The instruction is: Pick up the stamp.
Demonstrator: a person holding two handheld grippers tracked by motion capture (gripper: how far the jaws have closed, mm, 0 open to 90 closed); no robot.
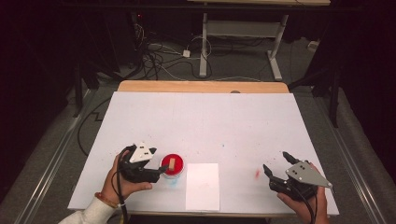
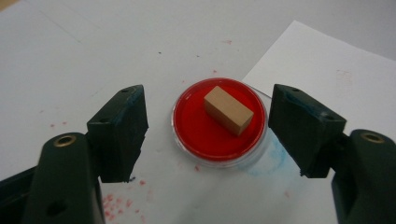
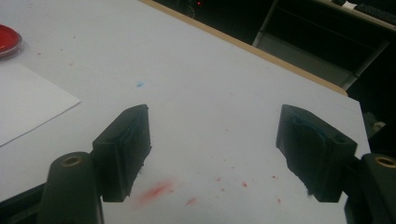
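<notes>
One small wooden block (image 2: 229, 110) lying in red ink dish (image 2: 219, 121), not picked up yet. Left gripper (image 2: 208, 133) open, jaws on both sides of dish (no touch). Right gripper (image 3: 212, 149) open, empty, well apart. Paper (image 1: 202, 185) just beside dish, looking unstamped.

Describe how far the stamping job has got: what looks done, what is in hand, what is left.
Done: the wooden block lies in the red ink dish. In hand: the left hand-held gripper, jaws open, flanks the dish without touching the block. Left: gripping the block and pressing it onto the white paper sheet, which looks nearly unmarked. The right hand-held gripper waits open.
</notes>
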